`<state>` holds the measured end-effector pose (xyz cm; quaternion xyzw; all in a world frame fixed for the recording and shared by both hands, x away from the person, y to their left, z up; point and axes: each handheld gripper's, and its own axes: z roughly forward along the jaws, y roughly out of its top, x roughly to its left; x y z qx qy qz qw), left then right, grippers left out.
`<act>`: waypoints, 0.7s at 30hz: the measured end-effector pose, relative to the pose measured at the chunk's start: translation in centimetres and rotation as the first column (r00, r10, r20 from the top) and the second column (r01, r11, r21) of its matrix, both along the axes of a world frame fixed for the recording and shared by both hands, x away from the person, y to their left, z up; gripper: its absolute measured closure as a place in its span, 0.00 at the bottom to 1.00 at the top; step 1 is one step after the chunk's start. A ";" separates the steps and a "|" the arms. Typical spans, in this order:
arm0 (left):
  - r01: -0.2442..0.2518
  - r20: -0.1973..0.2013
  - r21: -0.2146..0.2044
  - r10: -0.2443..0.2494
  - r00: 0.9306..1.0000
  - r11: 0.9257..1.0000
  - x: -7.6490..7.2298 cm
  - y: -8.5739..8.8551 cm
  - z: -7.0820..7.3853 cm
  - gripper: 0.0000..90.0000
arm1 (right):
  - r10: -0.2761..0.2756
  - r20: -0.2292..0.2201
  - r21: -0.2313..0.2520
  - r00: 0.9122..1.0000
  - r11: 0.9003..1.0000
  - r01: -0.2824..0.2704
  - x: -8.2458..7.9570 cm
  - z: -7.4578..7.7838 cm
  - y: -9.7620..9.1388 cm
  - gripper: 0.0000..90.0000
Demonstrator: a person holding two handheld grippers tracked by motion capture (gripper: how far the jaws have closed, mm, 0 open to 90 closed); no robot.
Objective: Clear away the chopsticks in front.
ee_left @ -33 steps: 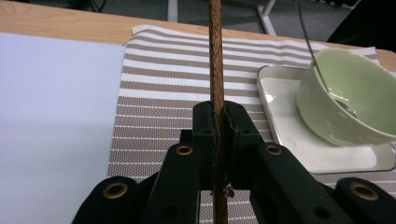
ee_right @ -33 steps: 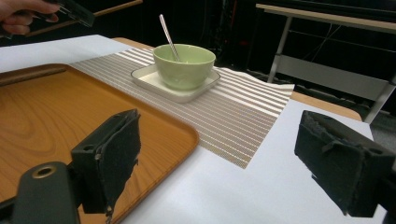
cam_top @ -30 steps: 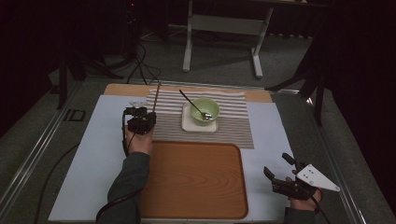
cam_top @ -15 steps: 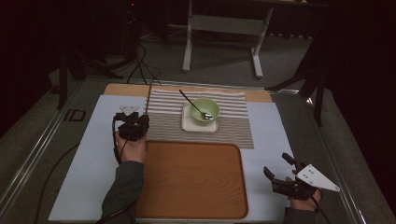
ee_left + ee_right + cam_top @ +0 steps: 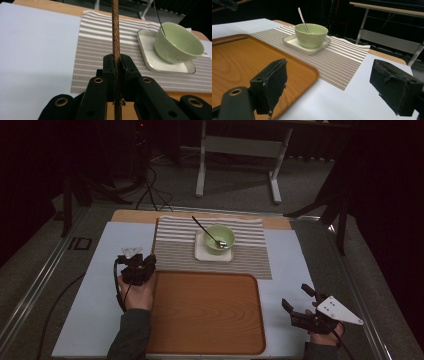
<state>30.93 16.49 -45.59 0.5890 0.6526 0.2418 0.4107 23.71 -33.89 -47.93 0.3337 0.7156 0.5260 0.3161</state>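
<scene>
The left gripper (image 5: 117,66) clamps a thin brown wooden stick (image 5: 115,30), which stands upright between its jaws, over the white sheet by the wooden tray's (image 5: 205,315) left corner. The right gripper (image 5: 328,85) rests wide open, nothing between. Beyond, a green bowl (image 5: 219,238) sits on a striped mat (image 5: 175,247).

1. No text, label, brand, number or sign can be read on anything in these views.
</scene>
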 end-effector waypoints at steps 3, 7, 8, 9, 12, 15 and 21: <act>-0.001 -0.005 -0.003 0.001 1.000 1.000 -0.6 0.0 -0.2 0.94 | 0.000 0.000 0.001 1.000 1.000 0.000 0.0 0.0 0.0 0.15; 0.001 0.000 -0.002 -0.001 1.000 1.000 -1.6 0.0 -0.2 0.94 | 0.001 0.001 0.002 1.000 1.000 -0.001 0.0 0.0 -0.1 0.15; -0.001 0.003 -0.004 0.001 1.000 1.000 -1.9 -0.1 -0.2 0.94 | 0.001 0.001 0.002 1.000 1.000 -0.001 0.0 0.0 0.0 0.15; -0.001 0.006 -0.003 0.001 1.000 1.000 -2.1 -0.2 -0.2 0.94 | 0.000 0.001 0.002 1.000 1.000 0.000 0.0 0.0 0.0 0.15; -0.002 0.010 -0.006 0.002 1.000 1.000 -3.0 -0.3 -0.4 0.94 | -0.001 0.001 0.001 1.000 1.000 0.001 0.0 0.0 0.0 0.15; -0.004 0.005 -0.008 0.004 1.000 1.000 -3.9 -0.4 -0.8 0.94 | -0.001 0.000 0.001 1.000 1.000 0.001 0.0 0.0 0.0 0.15; -0.004 -0.009 -0.012 0.004 1.000 1.000 -4.9 -0.3 -1.4 0.94 | -0.001 0.001 0.001 1.000 1.000 0.001 0.0 0.0 0.0 0.15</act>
